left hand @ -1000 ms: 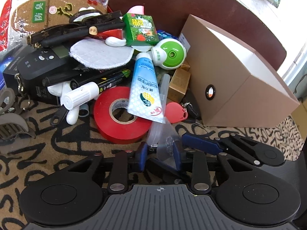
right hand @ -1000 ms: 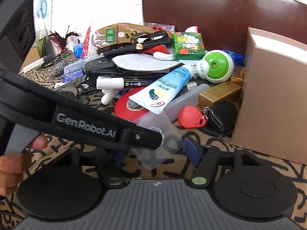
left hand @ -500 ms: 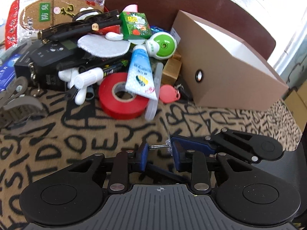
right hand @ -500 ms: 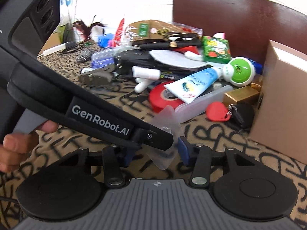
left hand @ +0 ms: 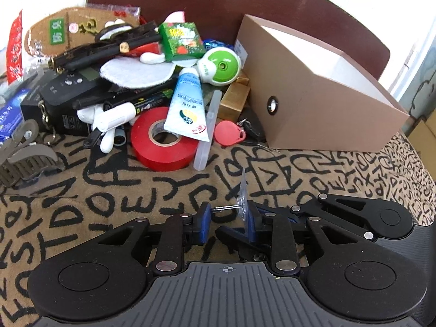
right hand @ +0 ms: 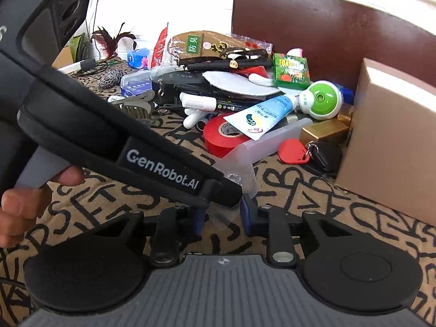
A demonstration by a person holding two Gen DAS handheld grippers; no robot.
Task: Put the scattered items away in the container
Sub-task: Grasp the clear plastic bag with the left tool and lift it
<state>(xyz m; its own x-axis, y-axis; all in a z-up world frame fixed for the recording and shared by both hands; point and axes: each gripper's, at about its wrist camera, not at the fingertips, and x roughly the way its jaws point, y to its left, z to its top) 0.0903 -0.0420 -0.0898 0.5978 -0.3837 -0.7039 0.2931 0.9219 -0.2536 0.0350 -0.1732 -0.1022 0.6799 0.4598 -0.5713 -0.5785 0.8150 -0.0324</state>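
Left gripper (left hand: 229, 222): shut tight on a clear hook (left hand: 242, 190). The small wire part lies across the gap, and the flat see-through part stands up by the right-hand pad.
Right gripper (right hand: 222, 215): its jaws are closing. The same clear hook is between them, but I cannot see the pads pressing on it. A second ago these jaws stood much wider.
Hand (right hand: 21, 204): a person's fingers wrap the handle of the left gripper, at the left edge of the right wrist view.
What changed: a second ago the clear hook was down by the red tape (left hand: 163, 147). Now it is up off the bench (left hand: 109, 196) and pulled back from the pile (bare cloth shows under it).
What it means: one thing is out of the mess. It looks like a pass from one gripper to the other.
Pile: the red tape, a blue and white tube (left hand: 186, 103) lying on it, a red tag (left hand: 229, 135) and lots more wait untouched.
Box (left hand: 313, 103): farther back on the right, just beside the pile. The hook is not in it yet.
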